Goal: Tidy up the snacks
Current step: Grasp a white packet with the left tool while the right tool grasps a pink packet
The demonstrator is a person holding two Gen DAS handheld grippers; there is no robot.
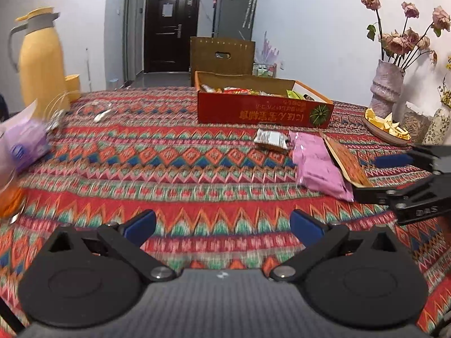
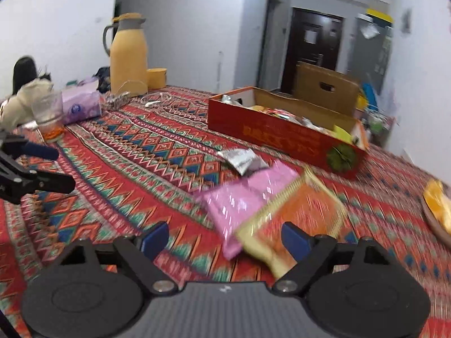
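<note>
While both tools hover over the patterned cloth:
Left gripper (image 1: 222, 224): jaws wide apart, nothing between them.
Red box (image 1: 262, 112): mid-table, already holds snacks.
Loose snacks: silver packet (image 1: 271, 139), pink packet (image 1: 321, 163), orange-gold packet (image 2: 298, 214), all just before the box.
Right gripper (image 2: 225, 239): parted, empty, orange-gold packet just ahead.
Step, judged: reaching for a pick.
Next: straddle packet edge, close.

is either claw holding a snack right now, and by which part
Nothing is held: left claw is open over bare cloth, right claw open, the orange packet between unpressed.
</note>
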